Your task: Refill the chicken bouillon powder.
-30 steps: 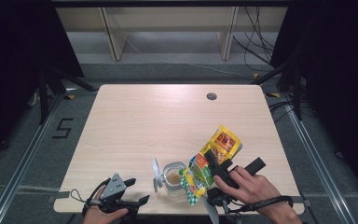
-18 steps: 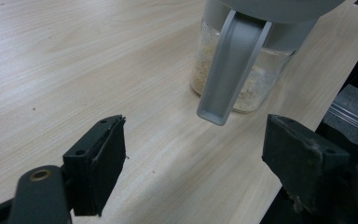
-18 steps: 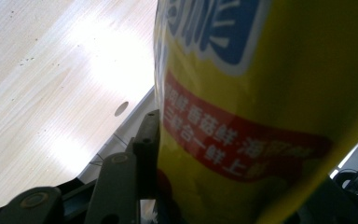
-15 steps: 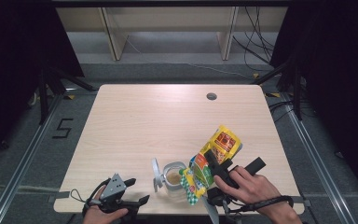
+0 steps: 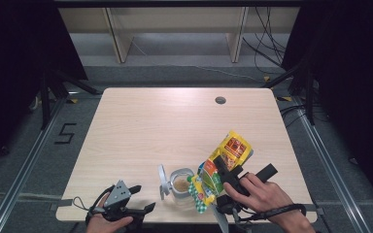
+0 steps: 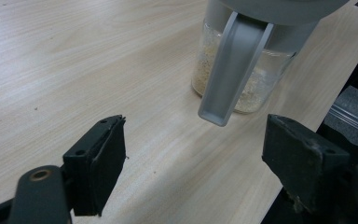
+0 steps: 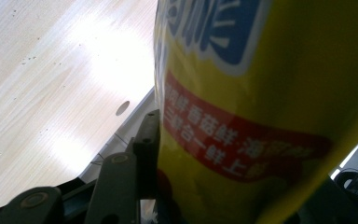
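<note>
Fingers (image 7: 147,154) clamp the yellow bag (image 7: 270,93), its top cut off

Glare on tabletop (image 7: 107,60), blurred yellow packet (image 7: 261,93)

Yellow packet (image 5: 226,160) with red band, blue lettering; grey-lidded jar (image 5: 180,185).

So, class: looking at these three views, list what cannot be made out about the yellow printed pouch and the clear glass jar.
- Yellow printed pouch: right gripper view cuts off its edges; opening unseen.
- Clear glass jar: left gripper view crops its top; grey handle covers its middle.
- High view: the pouch overlaps the jar; contents too small to identify.
</note>
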`<control>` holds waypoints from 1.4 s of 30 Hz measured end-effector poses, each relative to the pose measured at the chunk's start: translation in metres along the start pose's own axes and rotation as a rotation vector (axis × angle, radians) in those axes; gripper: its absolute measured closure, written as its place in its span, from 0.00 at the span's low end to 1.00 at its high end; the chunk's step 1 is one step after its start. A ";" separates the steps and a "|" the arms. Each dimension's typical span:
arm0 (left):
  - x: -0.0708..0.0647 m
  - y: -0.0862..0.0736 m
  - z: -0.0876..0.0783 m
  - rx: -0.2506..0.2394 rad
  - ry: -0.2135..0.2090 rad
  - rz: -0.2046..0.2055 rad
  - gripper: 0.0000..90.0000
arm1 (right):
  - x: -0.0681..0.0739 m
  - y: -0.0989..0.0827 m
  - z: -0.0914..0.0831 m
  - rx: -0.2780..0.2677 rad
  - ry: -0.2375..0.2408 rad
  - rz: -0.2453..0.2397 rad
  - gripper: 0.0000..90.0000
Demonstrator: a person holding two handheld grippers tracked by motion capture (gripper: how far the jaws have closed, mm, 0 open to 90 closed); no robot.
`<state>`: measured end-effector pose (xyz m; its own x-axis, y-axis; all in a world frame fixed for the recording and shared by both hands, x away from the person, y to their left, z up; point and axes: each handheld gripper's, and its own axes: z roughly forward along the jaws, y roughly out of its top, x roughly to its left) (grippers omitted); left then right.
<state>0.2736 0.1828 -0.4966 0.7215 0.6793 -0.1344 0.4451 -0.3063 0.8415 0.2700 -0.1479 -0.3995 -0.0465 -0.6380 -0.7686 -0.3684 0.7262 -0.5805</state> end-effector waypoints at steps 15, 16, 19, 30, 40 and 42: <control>0.000 0.000 0.000 -0.001 -0.003 0.003 0.23 | 0.000 0.002 0.000 -0.001 0.009 -0.001 0.64; 0.000 -0.001 0.000 0.000 -0.003 0.004 0.23 | 0.000 0.002 0.000 -0.001 -0.006 -0.004 0.64; -0.001 -0.001 0.001 -0.009 -0.003 -0.006 0.23 | 0.000 0.002 0.000 0.000 0.011 0.001 0.64; 0.000 0.000 0.001 -0.009 -0.005 0.011 0.23 | 0.000 0.001 0.000 -0.002 -0.002 0.006 0.64; 0.000 0.000 0.001 -0.009 -0.005 0.011 0.23 | 0.000 0.001 0.000 -0.005 0.000 0.009 0.64; 0.000 0.000 0.001 -0.009 -0.005 0.010 0.23 | 0.001 0.001 0.000 -0.005 0.001 0.011 0.64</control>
<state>0.2741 0.1820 -0.4976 0.7288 0.6726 -0.1283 0.4326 -0.3070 0.8477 0.2700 -0.1479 -0.4003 -0.0514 -0.6301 -0.7748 -0.3726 0.7319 -0.5705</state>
